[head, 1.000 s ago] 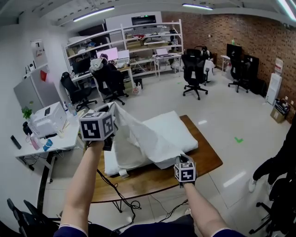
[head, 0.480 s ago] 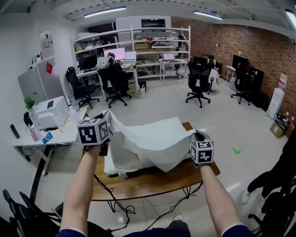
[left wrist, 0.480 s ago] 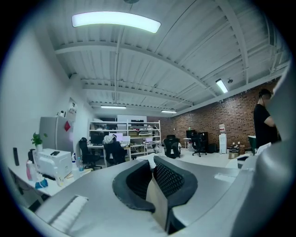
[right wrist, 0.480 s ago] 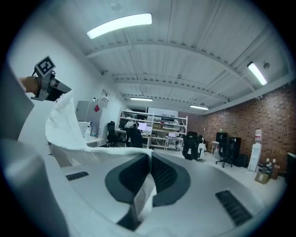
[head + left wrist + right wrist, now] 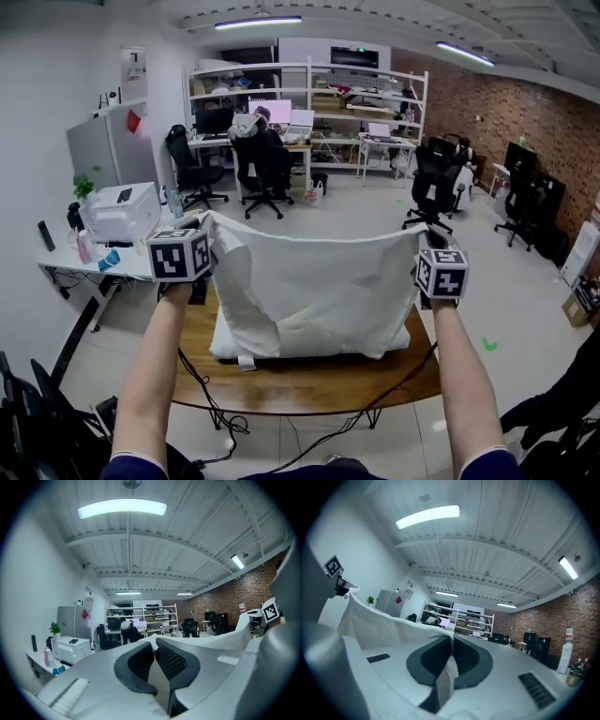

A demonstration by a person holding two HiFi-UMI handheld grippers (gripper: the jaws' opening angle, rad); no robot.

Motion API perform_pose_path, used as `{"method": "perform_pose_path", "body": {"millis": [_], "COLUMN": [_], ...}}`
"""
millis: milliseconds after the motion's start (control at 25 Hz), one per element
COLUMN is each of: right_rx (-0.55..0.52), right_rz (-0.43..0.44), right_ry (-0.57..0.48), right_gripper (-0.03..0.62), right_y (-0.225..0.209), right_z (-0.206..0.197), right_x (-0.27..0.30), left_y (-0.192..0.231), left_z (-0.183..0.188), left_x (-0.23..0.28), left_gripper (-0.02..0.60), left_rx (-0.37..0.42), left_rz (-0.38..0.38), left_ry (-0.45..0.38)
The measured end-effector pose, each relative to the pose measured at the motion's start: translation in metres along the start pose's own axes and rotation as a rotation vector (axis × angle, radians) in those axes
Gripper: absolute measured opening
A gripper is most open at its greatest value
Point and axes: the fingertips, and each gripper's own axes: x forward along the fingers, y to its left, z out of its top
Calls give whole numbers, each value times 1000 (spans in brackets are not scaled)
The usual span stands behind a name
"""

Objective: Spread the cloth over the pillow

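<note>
Centre-left, the left gripper (image 5: 204, 225) pinches one top corner of the cloth (image 5: 309, 286), a light, limp sheet hanging mid-frame before the pillow (image 5: 227, 345). Centre-right, the right gripper (image 5: 427, 242) clamps the other corner; the corners seem the best hold, pulled taut.

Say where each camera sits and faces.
Head view: on the person's head, facing down at the cloth held up over the pillow and table; both forearms show.
Left gripper view: on the left hand-held gripper, looking along jaws shut on the cloth toward the shelves.
Right gripper view: on the right hand-held gripper, likewise.
Shared: both gripper views show the cloth's top edge running to the other gripper.
</note>
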Motion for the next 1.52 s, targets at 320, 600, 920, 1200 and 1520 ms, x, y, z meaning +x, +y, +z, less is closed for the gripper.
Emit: {"method": "perform_pose_path", "body": {"millis": [320, 600, 920, 1200, 1520], "right_rx": [-46, -53, -66, -67, -40], "right_rz": [58, 122, 85, 22, 73], "right_ry": [-88, -106, -115, -112, -114], "right_gripper": [6, 6, 6, 6, 6], "right_y": [-27, -29, -27, -23, 5], "right_z": [62, 78, 97, 108, 103], "right_x": [61, 102, 158, 198, 248], "left_y": [23, 31, 57, 80, 114], "left_z": [39, 54, 77, 101, 105], "left_x": [25, 49, 104, 162, 202], "left_gripper": [14, 14, 14, 14, 14], "left_rx": [-29, 13, 46, 83, 80], "left_rz": [71, 55, 4, -62, -26], "left_ry": [-49, -24, -45, -73, -69]}}
